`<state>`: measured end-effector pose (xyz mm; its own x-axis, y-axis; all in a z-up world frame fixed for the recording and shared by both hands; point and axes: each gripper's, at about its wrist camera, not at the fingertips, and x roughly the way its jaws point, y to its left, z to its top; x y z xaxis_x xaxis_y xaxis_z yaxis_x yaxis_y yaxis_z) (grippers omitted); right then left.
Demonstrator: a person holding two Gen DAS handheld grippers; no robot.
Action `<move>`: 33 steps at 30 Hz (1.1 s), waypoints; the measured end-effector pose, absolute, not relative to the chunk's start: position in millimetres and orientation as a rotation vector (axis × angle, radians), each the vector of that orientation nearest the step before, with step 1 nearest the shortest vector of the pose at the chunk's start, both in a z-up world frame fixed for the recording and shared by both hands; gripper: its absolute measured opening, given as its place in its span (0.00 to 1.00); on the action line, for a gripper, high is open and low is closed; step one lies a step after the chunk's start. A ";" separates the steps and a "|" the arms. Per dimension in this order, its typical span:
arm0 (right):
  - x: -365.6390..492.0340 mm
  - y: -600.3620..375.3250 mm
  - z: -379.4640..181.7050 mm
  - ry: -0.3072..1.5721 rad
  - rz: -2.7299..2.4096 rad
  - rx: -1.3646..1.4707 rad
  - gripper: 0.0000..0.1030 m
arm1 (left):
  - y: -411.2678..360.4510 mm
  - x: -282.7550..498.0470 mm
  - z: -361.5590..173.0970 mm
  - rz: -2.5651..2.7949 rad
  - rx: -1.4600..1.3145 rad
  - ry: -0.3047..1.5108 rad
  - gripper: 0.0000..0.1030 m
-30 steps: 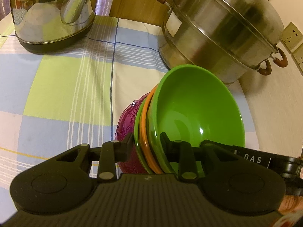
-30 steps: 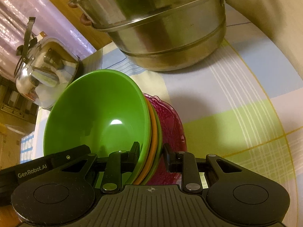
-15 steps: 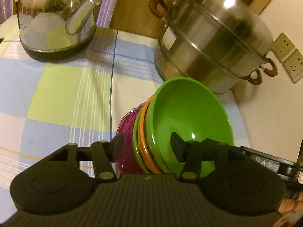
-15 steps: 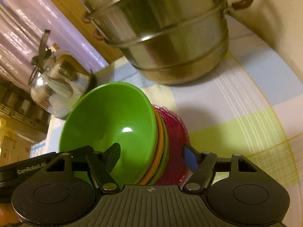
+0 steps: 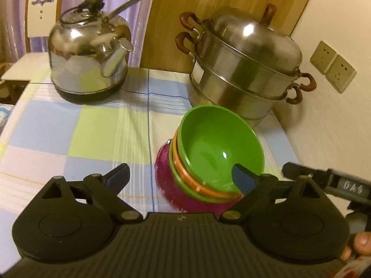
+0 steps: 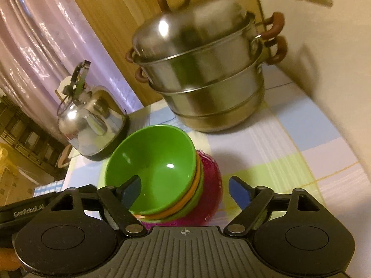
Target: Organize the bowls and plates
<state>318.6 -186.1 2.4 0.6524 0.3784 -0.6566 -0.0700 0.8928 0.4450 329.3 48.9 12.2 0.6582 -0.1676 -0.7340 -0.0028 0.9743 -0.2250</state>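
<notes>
A stack of dishes stands on the checked tablecloth (image 5: 92,134). A green bowl (image 5: 220,148) is on top, then an orange bowl (image 5: 185,173) and a second green one, with a magenta glass dish (image 5: 164,178) at the bottom. My left gripper (image 5: 180,176) hangs above the stack's near left side. Its jaws are opening and its pads touch nothing. My right gripper (image 6: 185,188) hovers over the other side of the green bowl (image 6: 157,162) and magenta dish (image 6: 212,183). Its jaws are also opening, clear of the rims.
A steel two-tier steamer pot (image 5: 245,69) stands just behind the stack by the wall. A steel kettle (image 5: 90,58) sits at the table's far left corner. Wall sockets (image 5: 331,69) are on the right. A chair (image 5: 41,18) stands beyond the table.
Both grippers were shut on the stack's rims a second ago. Their jaws have spread wide and let go. Both have pulled back and up, and the stack stays on the cloth.
</notes>
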 end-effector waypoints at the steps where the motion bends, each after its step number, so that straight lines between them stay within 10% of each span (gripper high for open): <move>1: 310.8 -188.5 6.0 0.821 0.249 0.406 0.83 | 49.4 321.4 14.6 -0.086 -0.209 0.844 0.95; 33: 50.2 -203.1 36.7 0.721 0.195 0.212 0.86 | 28.5 62.4 46.6 -0.022 -0.139 0.774 1.00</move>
<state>50.2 -203.1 36.7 0.7351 0.2483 -0.6308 -0.1031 0.9606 0.2579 62.4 28.5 46.6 0.7154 -0.0711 -0.6951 -0.0309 0.9906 -0.1332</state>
